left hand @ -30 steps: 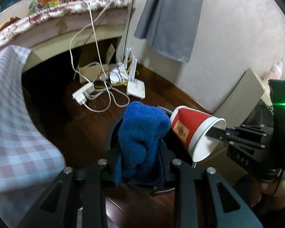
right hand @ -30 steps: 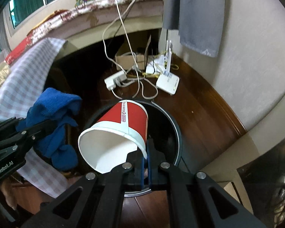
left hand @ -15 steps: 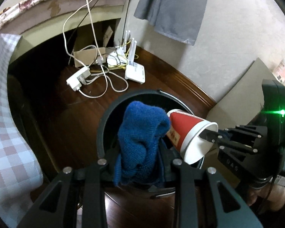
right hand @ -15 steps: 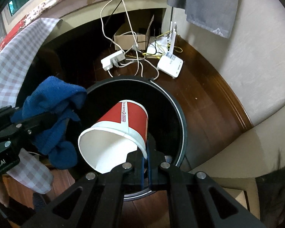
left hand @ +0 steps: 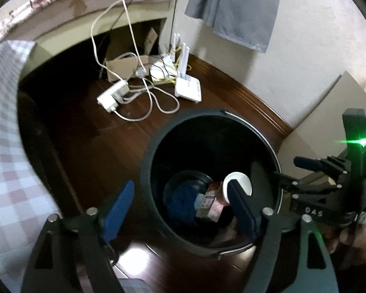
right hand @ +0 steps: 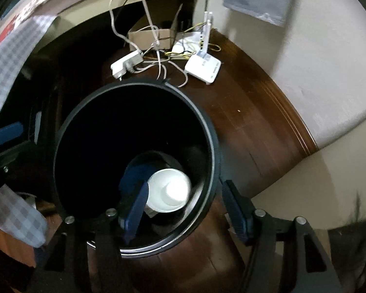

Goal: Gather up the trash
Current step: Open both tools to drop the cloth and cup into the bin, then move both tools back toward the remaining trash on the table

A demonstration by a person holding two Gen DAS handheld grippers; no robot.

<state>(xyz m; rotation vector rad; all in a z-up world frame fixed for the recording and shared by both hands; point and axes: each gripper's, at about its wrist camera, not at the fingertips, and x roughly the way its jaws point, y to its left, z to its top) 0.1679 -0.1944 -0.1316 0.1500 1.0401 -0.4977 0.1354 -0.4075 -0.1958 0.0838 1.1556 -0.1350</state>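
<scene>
A black round trash bin [left hand: 158, 144] [right hand: 202, 117] stands on the dark wood floor. At its bottom lie the blue cloth [left hand: 181, 200] [right hand: 134, 173] and the red paper cup [left hand: 239, 183] [right hand: 169, 190], its white mouth facing up. My left gripper [left hand: 180, 205] is open and empty over the bin's near rim. My right gripper [right hand: 185, 207] is open and empty over the bin's right rim; it also shows in the left wrist view [left hand: 312, 171].
A white power strip [left hand: 112, 96], tangled cables, a white router [left hand: 188, 90] and a cardboard box [right hand: 151, 36] lie on the floor beyond the bin. A checked cloth [left hand: 5, 146] hangs at the left. The wall and a leaning board [left hand: 329, 112] are at the right.
Both grippers opened. The blue cloth and the red cup dropped into the bin. Both grippers moved closer over the bin.
</scene>
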